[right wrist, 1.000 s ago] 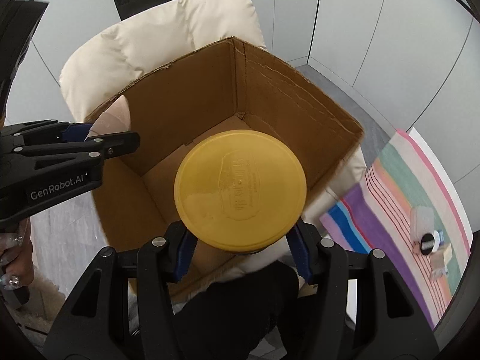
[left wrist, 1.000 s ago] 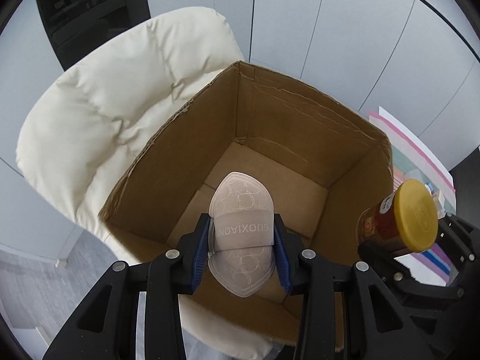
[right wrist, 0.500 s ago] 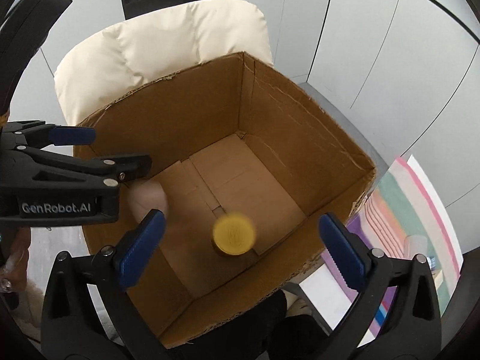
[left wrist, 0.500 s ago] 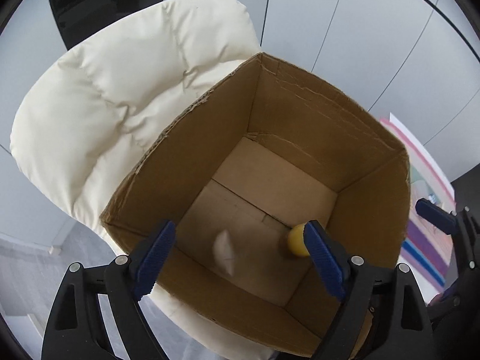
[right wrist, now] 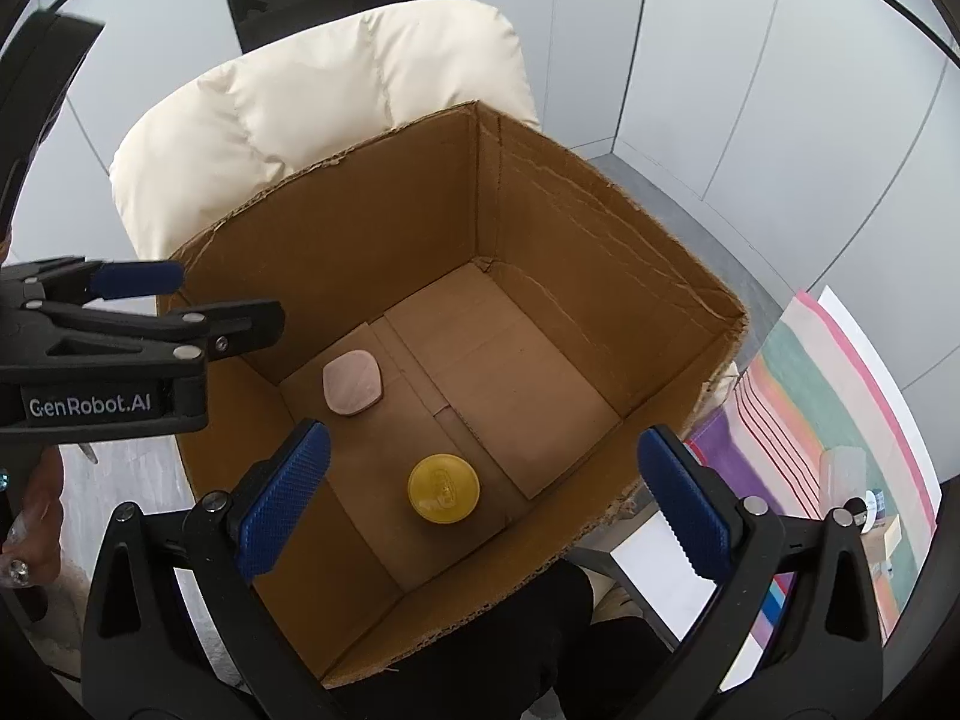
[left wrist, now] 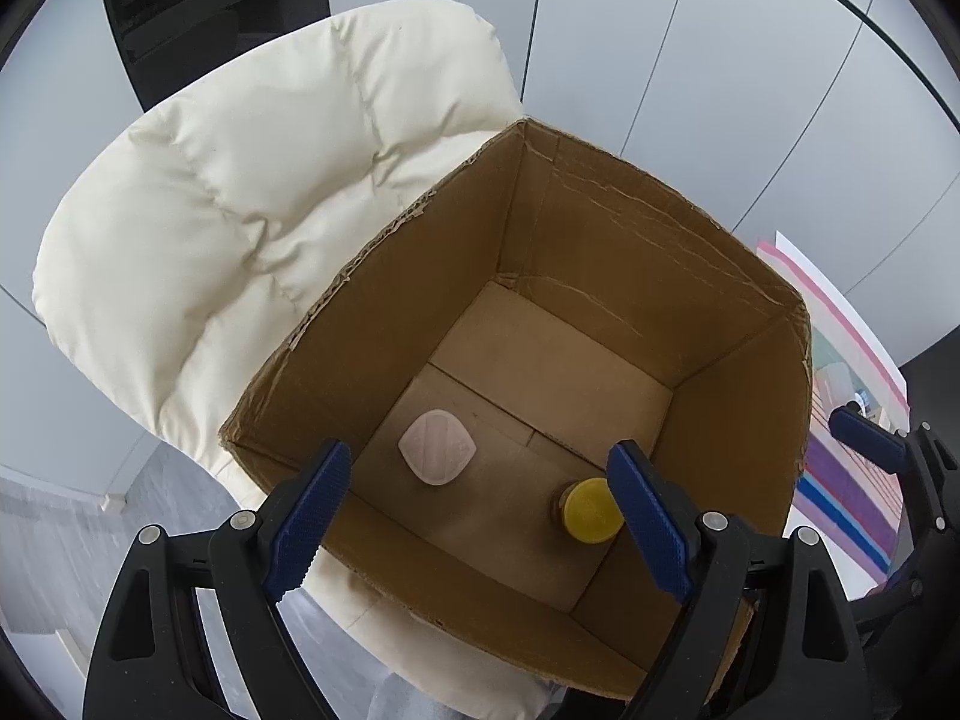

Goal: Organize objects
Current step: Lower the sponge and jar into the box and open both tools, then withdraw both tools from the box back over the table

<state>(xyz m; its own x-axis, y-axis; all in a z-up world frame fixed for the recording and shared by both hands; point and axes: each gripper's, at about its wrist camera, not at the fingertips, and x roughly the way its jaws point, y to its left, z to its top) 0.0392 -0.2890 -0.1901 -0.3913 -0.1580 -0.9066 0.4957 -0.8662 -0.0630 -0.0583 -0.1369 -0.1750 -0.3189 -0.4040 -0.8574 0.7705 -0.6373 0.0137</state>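
An open cardboard box (left wrist: 630, 222) (right wrist: 600, 228) rests on a cream padded chair. On its floor lie a pale pink folded mask pack (left wrist: 437, 447) (right wrist: 352, 383) and a jar with a yellow lid (left wrist: 589, 509) (right wrist: 443, 488), standing upright. My left gripper (left wrist: 480, 516) hangs open above the box's near rim, with nothing between its blue pads. In the right wrist view my right gripper (right wrist: 483, 498) is wide open over the box, also empty. The left gripper (right wrist: 144, 300) shows from the side at that view's left edge.
The cream chair (left wrist: 210, 210) (right wrist: 336, 90) backs against pale wall panels. A striped cloth (right wrist: 840, 420) (left wrist: 852, 468) with small items on it lies to the right of the box. A hand (right wrist: 24, 528) holds the left gripper's handle.
Both grippers have opened and let go. The mask pack and the yellow-lidded jar fell into the box and now rest on its floor.
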